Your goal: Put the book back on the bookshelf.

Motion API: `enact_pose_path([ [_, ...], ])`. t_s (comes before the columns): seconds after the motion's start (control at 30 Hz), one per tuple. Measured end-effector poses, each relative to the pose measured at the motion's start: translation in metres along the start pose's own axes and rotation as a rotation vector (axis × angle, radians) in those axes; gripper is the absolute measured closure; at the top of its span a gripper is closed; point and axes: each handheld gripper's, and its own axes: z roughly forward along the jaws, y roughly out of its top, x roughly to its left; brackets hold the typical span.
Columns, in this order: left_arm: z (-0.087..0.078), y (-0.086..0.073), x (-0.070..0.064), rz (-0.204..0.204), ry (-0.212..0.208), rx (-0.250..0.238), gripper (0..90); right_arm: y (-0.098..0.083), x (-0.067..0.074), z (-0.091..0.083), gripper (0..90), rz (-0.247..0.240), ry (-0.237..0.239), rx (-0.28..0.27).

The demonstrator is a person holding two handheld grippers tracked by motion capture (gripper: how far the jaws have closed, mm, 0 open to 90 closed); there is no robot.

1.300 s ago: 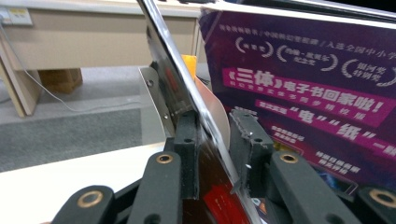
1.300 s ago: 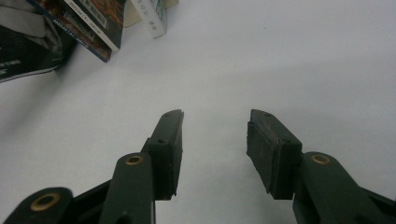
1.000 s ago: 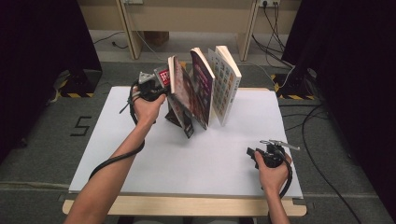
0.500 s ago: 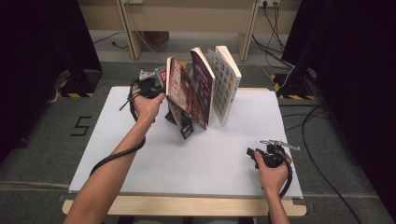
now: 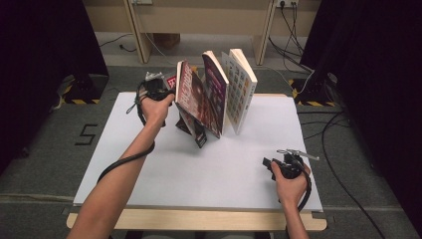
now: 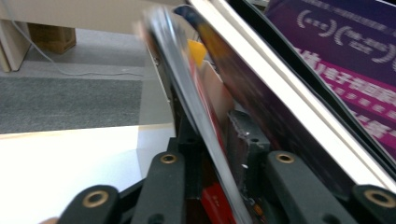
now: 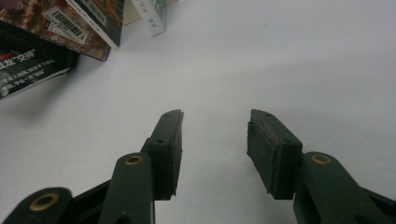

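At the upper centre of the high view, leaning books stand in a row, and the left gripper (image 5: 158,85) is at the leftmost thin book (image 5: 191,102), whose long axis tilts up and leftward. That book's edge (image 6: 201,121) runs between its jaws, which have just been opening and stand partly apart; whether the pads press it I cannot tell. The right gripper (image 5: 283,164), well apart at lower right, rests with jaws wide and empty over the white table (image 7: 280,56).

Bare forearms; black claws (image 7: 214,140), brass rivets, seemingly black cables
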Motion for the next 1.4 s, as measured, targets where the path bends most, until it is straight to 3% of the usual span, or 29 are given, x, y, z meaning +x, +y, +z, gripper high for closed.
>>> enact_pose_path([
  [0.27,0.003,0.005,0.003,-0.046,0.003,0.017,77.7,0.000,-0.002,0.000,55.5,-0.004,-0.001,0.002],
  [0.43,-0.001,0.007,-0.001,-0.082,-0.030,0.013,83.5,0.000,-0.002,0.000,55.5,-0.002,-0.003,0.001],
  [0.57,-0.009,0.014,-0.008,-0.050,-0.051,-0.037,85.7,0.000,-0.003,0.000,55.5,0.000,-0.003,-0.001],
  [0.83,-0.029,0.040,-0.028,0.124,-0.068,-0.220,85.8,0.000,-0.002,0.000,55.5,-0.008,-0.005,0.003],
  [1.03,-0.030,0.041,-0.031,0.184,-0.063,-0.341,85.7,0.000,-0.001,0.001,55.5,-0.005,-0.002,-0.001],
  [1.2,-0.022,0.022,-0.021,0.203,-0.020,-0.333,85.4,0.000,-0.003,0.000,55.5,-0.006,-0.004,0.001],
  [1.33,-0.024,0.014,-0.012,0.177,0.001,-0.306,84.8,0.000,-0.003,0.001,55.5,-0.006,0.001,0.002],
  [1.4,-0.022,0.009,-0.008,0.159,-0.006,-0.266,84.1,0.000,-0.002,0.002,55.5,-0.005,0.001,0.002],
])
